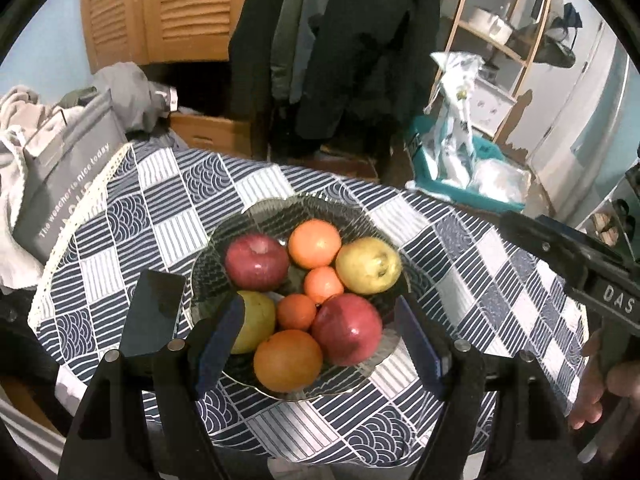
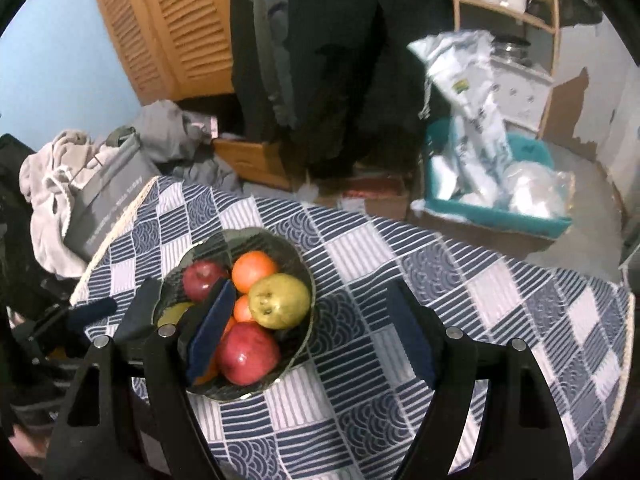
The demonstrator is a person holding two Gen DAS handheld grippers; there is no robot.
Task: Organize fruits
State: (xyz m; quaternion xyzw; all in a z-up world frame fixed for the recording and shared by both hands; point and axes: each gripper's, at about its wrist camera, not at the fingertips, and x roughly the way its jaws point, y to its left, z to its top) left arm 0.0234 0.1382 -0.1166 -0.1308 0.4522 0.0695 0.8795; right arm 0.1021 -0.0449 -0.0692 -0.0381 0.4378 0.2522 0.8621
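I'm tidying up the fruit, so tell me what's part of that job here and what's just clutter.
Job: bowl; two red apples; two pears; oranges; left hand-held gripper; right hand-held gripper.

Clutter: grey bag; clothes; teal bin; shelf.

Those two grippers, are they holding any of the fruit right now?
No. The left gripper and right gripper are both open and empty; all fruit sits in the bowl.

In the right wrist view our blue-padded left finger (image 2: 212, 330) covers much of the small orange tangerine (image 2: 243, 309) and large orange (image 2: 208, 376) in the dark ribbed glass bowl (image 2: 296, 256). The grey fabric box's white lettering (image 2: 116, 210) is too blurred to read.
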